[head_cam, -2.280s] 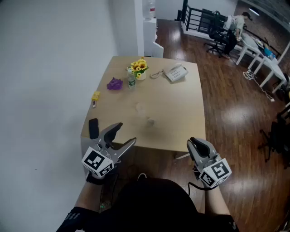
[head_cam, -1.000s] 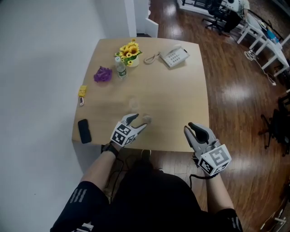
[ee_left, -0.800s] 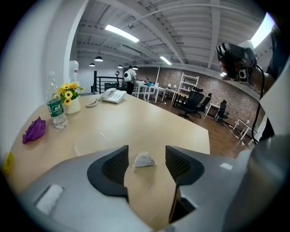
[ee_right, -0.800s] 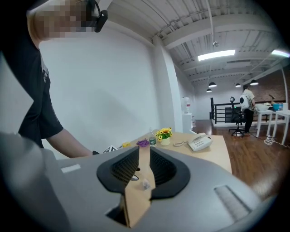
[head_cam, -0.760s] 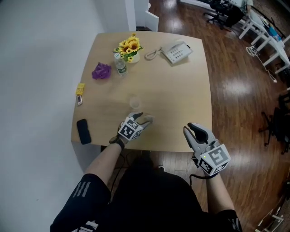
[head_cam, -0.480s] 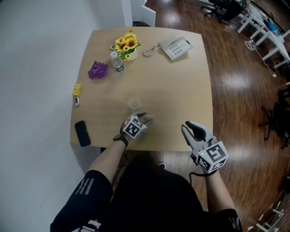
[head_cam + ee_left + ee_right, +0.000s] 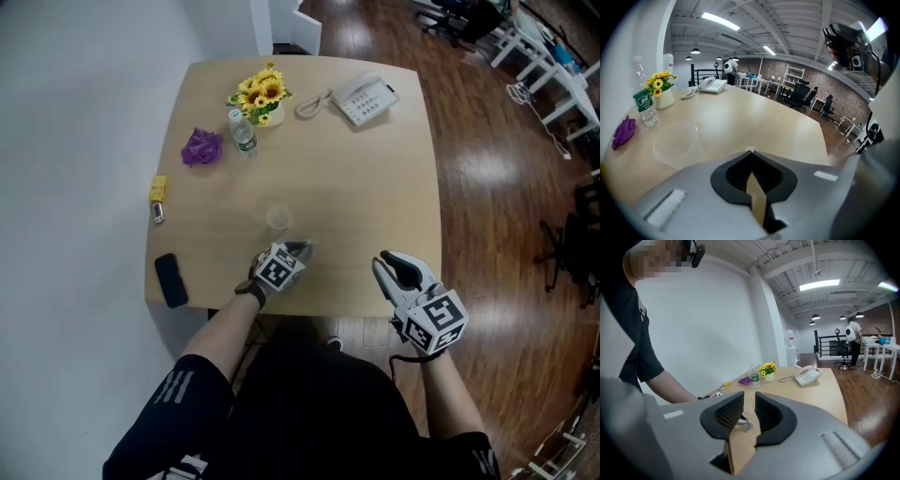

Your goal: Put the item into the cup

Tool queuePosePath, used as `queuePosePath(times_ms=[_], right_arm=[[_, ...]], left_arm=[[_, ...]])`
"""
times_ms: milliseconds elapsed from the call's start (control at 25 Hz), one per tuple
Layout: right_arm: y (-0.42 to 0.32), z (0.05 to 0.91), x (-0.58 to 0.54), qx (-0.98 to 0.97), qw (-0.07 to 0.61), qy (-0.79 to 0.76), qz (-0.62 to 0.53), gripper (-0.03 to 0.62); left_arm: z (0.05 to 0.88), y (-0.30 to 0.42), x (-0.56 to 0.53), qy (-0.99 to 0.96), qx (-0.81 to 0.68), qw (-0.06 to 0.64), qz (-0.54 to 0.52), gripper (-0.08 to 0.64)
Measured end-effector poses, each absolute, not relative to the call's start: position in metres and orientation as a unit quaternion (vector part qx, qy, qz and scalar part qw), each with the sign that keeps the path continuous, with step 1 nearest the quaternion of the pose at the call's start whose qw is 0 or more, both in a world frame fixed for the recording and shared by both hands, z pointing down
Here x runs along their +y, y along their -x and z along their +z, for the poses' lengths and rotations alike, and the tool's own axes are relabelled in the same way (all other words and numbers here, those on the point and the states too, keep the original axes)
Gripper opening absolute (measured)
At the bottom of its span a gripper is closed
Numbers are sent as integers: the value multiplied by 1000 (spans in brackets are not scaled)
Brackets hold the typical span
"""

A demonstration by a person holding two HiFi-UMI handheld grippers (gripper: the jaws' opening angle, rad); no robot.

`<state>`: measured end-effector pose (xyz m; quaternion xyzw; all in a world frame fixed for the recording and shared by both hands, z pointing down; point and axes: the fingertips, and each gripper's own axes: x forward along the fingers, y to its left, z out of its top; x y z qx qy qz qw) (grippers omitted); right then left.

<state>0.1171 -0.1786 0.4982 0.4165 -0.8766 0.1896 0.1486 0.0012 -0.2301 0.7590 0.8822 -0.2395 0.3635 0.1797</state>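
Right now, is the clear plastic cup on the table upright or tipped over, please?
Upright: the clear plastic cup shows a round open rim from above, and stands on its base on the wooden table.

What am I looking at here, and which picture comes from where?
No robot: a person holds a two-jaw gripper in each hand. The overhead picture comes from a camera on the person's head; the other two ride on the grippers. On the table sit a clear cup, sunflowers, a water bottle, a desk phone and a purple lump. The left gripper has its jaws closed, seemingly pinching a small pale item near the cup. The right gripper is near the table's front edge, jaws slightly apart, empty.
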Motion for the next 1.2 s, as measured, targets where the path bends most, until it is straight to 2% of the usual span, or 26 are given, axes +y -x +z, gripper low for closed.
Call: queuePosePath(times_ms=[600, 1200], right_arm=[[-72, 502, -192, -900, 151, -368, 181, 84], [-71, 510, -190, -893, 160, -374, 194, 84]], left_arm=[[651, 72, -270, -896, -340, 123, 259, 2], [708, 83, -306, -869, -333, 131, 343, 0]])
